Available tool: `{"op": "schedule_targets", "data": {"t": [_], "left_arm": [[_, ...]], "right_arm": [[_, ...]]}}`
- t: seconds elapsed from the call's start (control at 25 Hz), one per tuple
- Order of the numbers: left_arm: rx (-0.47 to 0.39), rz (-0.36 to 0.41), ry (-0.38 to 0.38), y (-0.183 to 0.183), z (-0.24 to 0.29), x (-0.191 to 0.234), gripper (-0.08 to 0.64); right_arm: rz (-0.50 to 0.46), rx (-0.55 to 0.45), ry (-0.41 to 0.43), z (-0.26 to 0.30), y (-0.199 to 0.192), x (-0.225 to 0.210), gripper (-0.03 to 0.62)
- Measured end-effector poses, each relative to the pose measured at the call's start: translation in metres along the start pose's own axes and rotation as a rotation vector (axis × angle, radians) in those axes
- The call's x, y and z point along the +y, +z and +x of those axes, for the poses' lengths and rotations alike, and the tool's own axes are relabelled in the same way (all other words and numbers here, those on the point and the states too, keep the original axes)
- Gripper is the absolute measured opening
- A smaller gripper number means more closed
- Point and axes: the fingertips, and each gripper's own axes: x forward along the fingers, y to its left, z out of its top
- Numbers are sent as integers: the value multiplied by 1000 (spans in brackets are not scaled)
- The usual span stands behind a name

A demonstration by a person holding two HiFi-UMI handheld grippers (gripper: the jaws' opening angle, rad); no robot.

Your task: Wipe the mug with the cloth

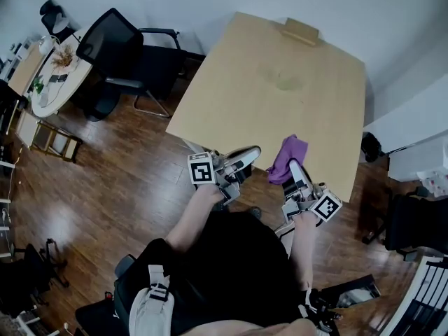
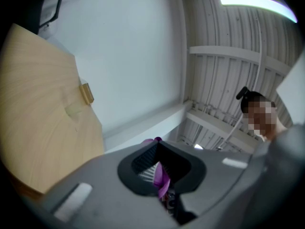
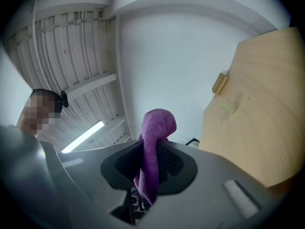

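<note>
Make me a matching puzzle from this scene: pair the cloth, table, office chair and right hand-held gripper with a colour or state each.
Things:
1 cloth
2 table
3 office chair
4 right hand-held gripper

Descriptions:
A black
B shut on the cloth
C purple
D light wood

Pairs: 1-C, 2-D, 3-A, 4-B

Light wood table (image 1: 280, 82) ahead of left gripper (image 1: 250, 152). Dark plank floor (image 1: 126, 180), black chair (image 1: 126, 47) to its left. White wall (image 1: 350, 5) beyond. Ceiling strip light (image 2: 252, 3) overhead.
</note>
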Motion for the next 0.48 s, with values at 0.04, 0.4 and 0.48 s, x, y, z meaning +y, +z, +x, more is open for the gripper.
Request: {"op": "schedule_targets", "data": {"t": [0.04, 0.4, 0.48], "left_arm": [[3, 5, 0, 1, 1, 0, 3], [24, -1, 6, 0, 6, 4, 3], [27, -2, 4, 0, 7, 4, 3]], "right_arm": [[-4, 1, 2, 0, 0, 0, 66], [-13, 3, -1, 0, -3, 2, 66], [-13, 2, 0, 0, -3, 2, 66]]}}
